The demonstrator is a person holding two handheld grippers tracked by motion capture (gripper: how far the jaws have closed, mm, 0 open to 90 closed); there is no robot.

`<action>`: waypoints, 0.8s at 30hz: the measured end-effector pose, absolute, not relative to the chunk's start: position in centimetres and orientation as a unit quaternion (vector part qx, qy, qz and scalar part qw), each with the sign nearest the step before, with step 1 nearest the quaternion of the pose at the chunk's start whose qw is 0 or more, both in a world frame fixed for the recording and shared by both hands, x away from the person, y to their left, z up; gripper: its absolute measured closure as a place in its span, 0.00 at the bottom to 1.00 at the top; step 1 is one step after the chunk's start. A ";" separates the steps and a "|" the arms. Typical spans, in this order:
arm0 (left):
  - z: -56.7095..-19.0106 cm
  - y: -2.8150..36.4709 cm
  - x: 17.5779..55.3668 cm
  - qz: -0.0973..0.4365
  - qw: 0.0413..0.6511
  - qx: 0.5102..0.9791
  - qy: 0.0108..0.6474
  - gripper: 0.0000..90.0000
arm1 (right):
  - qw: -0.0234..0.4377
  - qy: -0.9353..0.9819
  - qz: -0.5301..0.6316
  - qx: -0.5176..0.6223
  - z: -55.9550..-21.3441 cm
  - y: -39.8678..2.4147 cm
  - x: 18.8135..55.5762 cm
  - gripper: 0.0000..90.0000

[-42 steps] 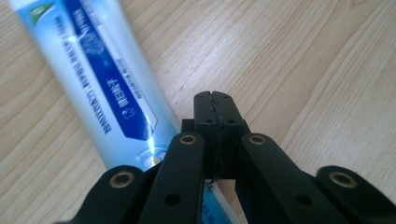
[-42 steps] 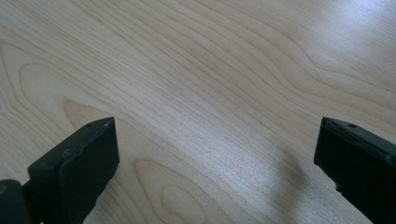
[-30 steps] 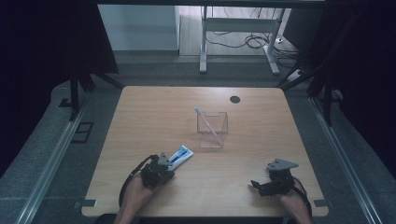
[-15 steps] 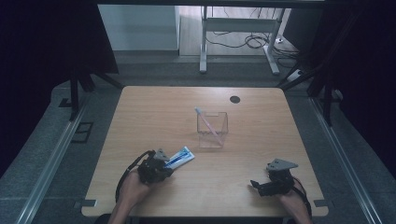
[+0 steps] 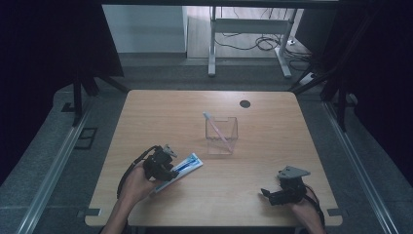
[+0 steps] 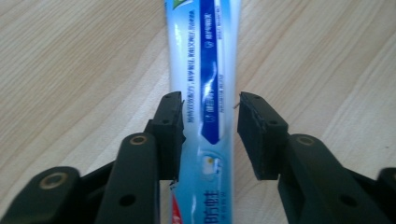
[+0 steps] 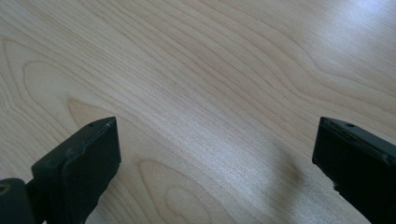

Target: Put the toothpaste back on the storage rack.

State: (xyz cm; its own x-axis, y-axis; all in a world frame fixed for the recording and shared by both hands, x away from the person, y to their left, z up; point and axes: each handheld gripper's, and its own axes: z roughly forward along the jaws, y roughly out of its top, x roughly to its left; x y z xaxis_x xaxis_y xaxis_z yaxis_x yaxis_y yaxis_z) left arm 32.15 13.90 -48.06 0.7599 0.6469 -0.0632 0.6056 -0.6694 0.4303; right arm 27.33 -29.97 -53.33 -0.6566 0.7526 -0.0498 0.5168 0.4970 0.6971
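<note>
In the high view, a toothpaste tube [image 5: 181,167] was seen flat on the desk [image 5: 263,204], the left tongs [image 5: 168,163] over it and the right tongs [image 5: 269,194] well apart. In the left gripper view, the jaws straddled the tube [image 6: 212,70], not yet clenched; a soft, light, slippery body was judged, best gripped across its width. In the right gripper view, the jaws stood wide, released.

A dark round hole [image 5: 245,104] is seen near the far edge of the wooden surface [image 5: 160,112]; cables [image 5: 253,41] are strewn on the floor beyond
</note>
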 end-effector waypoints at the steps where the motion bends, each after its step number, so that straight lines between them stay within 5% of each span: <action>1: -48.1 13.9 32.2 0.042 0.217 0.911 0.347 0.64 | 0.177 0.847 0.334 0.375 -53.3 -30.0 27.3 0.02; 10: -48.4 13.3 33.7 0.017 0.195 0.917 0.348 0.52 | 0.176 0.847 0.334 0.374 -53.3 -29.9 27.3 0.02; 24: -49.9 11.6 34.9 -0.002 0.158 0.927 0.341 0.50 | 0.175 0.848 0.333 0.373 -53.4 -29.9 27.3 0.02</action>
State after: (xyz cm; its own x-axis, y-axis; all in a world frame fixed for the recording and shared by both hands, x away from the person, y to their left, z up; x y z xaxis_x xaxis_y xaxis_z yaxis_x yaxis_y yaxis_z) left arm 34.87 11.64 -49.87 0.7674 0.6316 -0.1105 0.6326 -0.7175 0.2917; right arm 27.33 -29.92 -53.36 -0.6606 0.7492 -0.0487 0.5159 0.5002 0.6955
